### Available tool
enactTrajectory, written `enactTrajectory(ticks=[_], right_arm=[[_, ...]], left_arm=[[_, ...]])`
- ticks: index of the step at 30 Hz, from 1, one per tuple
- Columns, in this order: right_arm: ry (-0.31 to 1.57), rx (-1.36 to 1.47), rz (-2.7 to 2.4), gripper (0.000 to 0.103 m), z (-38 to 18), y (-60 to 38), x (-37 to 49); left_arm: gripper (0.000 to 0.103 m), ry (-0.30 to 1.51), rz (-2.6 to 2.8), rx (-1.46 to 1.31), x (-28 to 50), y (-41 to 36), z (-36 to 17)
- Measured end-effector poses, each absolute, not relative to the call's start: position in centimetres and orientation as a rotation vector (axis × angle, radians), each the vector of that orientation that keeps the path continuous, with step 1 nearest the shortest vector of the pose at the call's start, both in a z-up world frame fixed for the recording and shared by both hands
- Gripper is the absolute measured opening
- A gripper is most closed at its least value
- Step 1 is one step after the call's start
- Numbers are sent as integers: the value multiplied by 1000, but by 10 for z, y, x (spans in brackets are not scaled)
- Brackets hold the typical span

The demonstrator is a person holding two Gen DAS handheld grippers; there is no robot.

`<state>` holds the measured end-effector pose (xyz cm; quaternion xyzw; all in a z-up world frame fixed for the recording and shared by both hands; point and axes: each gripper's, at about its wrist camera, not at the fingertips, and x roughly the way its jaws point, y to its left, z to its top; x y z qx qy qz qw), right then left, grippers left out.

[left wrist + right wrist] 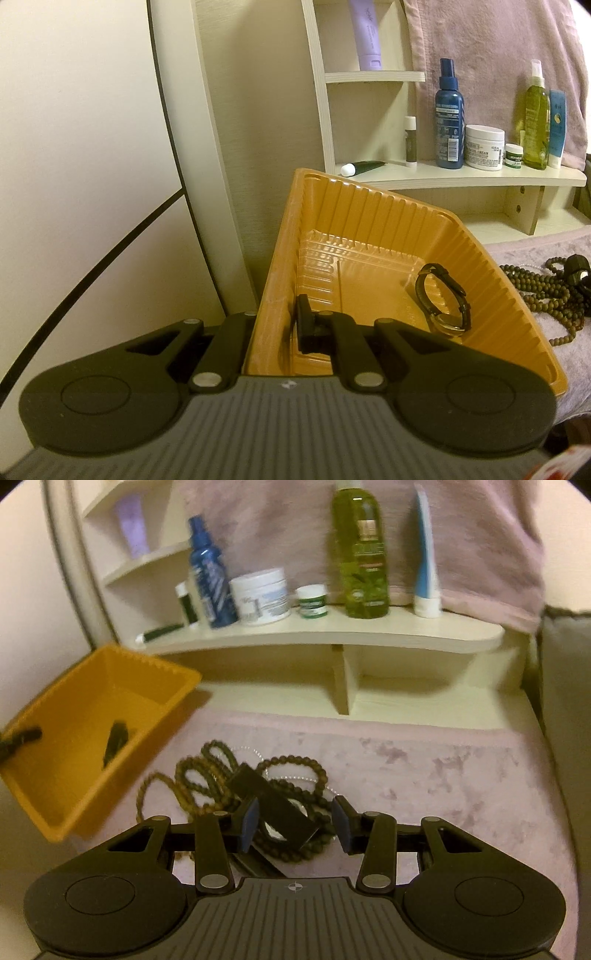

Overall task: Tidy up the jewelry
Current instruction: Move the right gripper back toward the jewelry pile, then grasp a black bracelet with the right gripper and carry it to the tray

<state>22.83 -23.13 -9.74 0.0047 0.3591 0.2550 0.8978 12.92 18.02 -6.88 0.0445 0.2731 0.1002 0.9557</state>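
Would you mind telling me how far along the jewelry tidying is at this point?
Done: one watch already lies in the orange tray. In hand: the left claw is shut on the tray's wall, holding it tilted, while the right claw hangs open over the pile. Left: the bead strands and a dark strap on the cloth.

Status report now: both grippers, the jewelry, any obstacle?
Left gripper shut on orange tray wall, watch inside. Right gripper open over black strap on bead necklaces. Strands tangled.
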Motion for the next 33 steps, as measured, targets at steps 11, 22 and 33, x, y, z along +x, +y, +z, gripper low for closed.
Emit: enactTrajectory(ticks=[11,22,33], right_arm=[[692,-211,665,44,-109,-195,240],[657,-319,706,24,-116,-184,240],[657,-139,664,22,-93,-200,232]], left_arm=[[9,554,203,91,129,180,-69],[9,554,204,91,129,180,-69],[9,556,204,92,129,179,-70]])
